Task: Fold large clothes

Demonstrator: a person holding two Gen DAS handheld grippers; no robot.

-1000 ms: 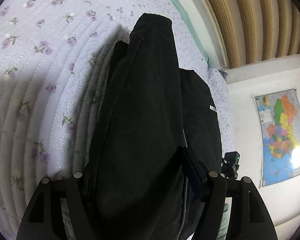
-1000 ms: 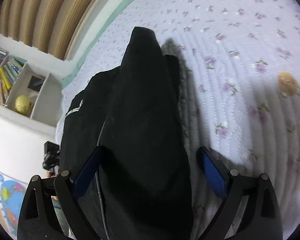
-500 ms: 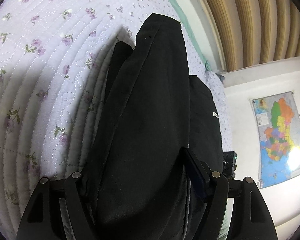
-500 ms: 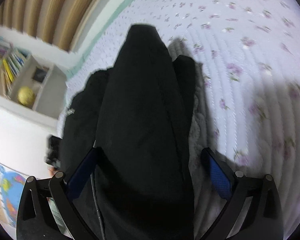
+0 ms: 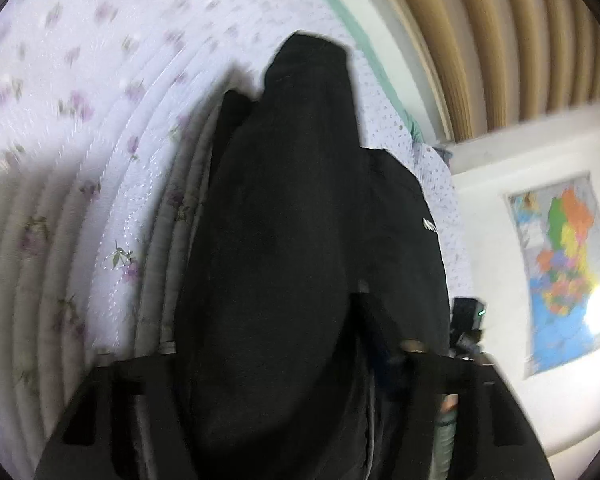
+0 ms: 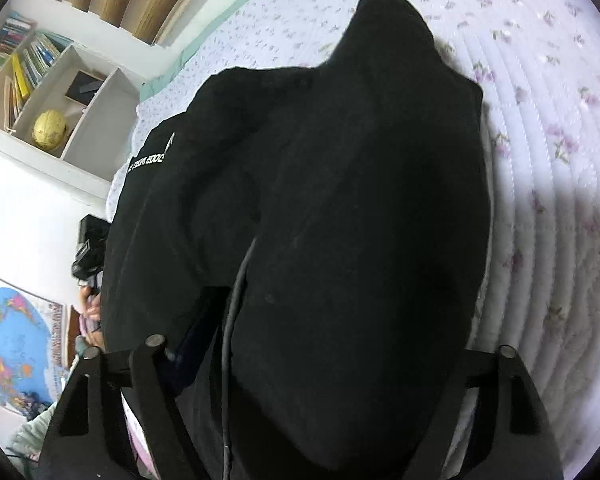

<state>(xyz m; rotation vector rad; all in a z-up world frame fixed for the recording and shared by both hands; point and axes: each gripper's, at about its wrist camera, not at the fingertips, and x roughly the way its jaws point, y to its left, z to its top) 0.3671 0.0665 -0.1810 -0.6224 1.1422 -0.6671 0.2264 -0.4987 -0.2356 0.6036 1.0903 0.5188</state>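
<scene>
Fingers on my left gripper (image 5: 268, 320) and right gripper (image 6: 320, 340) have just been closing, both pairs clamping folds of one black garment (image 6: 340, 200) over the floral bed quilt (image 5: 80, 160).

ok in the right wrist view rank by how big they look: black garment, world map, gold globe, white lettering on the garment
1. black garment, far largest, though nearest the camera
2. world map, partly cut off
3. gold globe and white lettering: look alike, unranked
</scene>
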